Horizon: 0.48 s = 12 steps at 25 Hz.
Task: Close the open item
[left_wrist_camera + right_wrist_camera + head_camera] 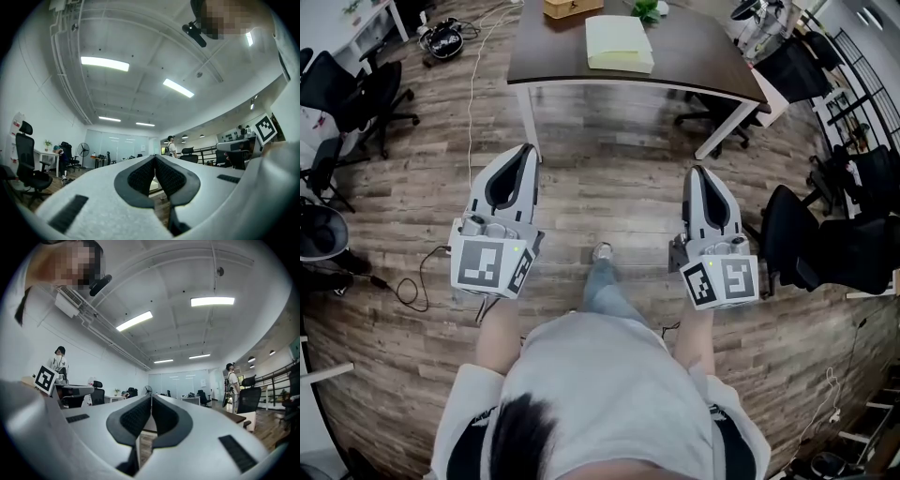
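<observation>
Office: a person point(600, 394) stands on a wood-plank floor point(609, 187), seen from above, facing a dark desk point(694, 56) with white legs.
Left gripper point(528, 148): held out ahead of the body, well short of the desk; a marker cube point(492, 265) sits at its rear.
Left jaws: closed, the dark pads meeting at the tips in the left gripper view point(154, 157), nothing between them.
Right gripper point(696, 171): held level with the left one and well apart from it, with its own marker cube point(722, 281) at the rear.
Right jaws: closed, tips pressed together in the right gripper view point(151, 396), nothing held.
Desk top: a pale yellow box point(619, 42) lies flat near the middle; a wooden box point(572, 7) sits behind it at the far edge, cut by the frame; a small green plant point(645, 9) stands just beside that.
Open item: which of the two boxes stands open cannot be made out from here; both lie well beyond the grippers.
Floor: a black cable point(412, 286) loops to the left of the person, and one shoe point(602, 251) shows between the grippers.
Surroundings: black office chairs to the left point(356, 94) and to the right point(825, 239).
Background: ceiling strip lights point(104, 63) glow overhead, and a figure point(231, 380) stands far off beside a chair in the right gripper view.
</observation>
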Tool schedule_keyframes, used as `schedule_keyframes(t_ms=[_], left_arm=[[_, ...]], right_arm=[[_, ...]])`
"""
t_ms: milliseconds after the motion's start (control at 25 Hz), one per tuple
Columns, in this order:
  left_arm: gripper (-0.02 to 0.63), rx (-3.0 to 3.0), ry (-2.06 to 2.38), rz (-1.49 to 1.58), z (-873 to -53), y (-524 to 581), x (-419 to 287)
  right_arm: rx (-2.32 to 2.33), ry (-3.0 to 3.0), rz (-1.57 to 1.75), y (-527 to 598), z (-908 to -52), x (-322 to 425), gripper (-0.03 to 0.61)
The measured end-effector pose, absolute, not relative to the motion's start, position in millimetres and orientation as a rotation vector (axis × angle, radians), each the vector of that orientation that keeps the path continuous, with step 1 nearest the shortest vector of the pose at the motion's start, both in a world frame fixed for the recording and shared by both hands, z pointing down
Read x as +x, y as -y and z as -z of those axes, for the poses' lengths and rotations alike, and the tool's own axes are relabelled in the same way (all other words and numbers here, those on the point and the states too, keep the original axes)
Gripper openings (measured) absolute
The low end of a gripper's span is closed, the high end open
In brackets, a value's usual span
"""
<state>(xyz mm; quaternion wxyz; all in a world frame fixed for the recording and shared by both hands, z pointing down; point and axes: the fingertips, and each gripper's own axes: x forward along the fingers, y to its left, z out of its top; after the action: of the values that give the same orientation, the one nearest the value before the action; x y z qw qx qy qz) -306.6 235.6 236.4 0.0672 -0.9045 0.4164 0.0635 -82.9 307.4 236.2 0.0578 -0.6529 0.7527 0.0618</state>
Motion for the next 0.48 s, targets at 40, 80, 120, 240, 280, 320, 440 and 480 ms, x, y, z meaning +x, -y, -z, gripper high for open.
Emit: schedule_keyframes(t_ms=[40,80,120,240,280,320,440,480], left_arm=[[0.008,-2.721,-1.258,-0.191,-235.7,-226.0,-302.0],[0.008,-2.716,-1.259,-0.19,-234.8,-216.3,-297.0],[0.008,-2.71,-1.26,-0.189,-233.9,-206.4,-291.8],[0.008,-2.702,-1.267,-0.186,-232.2,-175.9,-275.1],[0.008,-2.7,-1.269,-0.188,-231.1,-165.9,-268.6],[0.008,-2.697,-1.271,-0.192,-229.5,-156.0,-261.6],[0.008,-2.684,-1.278,-0.199,-223.2,-124.9,-240.0],[0.008,-2.681,-1.281,-0.199,-222.1,-114.4,-232.8]], right_arm=[[-1.97,-2.282,-0.188,-296.9,-235.3,-77.8,0.014],[-1.961,-2.281,-0.189,-286.0,-233.9,-72.4,0.014],[-1.952,-2.279,-0.191,-275.0,-232.4,-67.0,0.014],[-1.938,-2.282,-0.204,-242.9,-228.2,-50.7,0.014],[-1.932,-2.286,-0.208,-232.6,-227.0,-44.8,0.014],[-1.926,-2.291,-0.211,-222.0,-225.9,-38.5,0.014],[-1.913,-2.3,-0.214,-187.8,-221.7,-17.5,0.014],[-1.906,-2.303,-0.214,-175.7,-220.1,-10.3,0.014]])
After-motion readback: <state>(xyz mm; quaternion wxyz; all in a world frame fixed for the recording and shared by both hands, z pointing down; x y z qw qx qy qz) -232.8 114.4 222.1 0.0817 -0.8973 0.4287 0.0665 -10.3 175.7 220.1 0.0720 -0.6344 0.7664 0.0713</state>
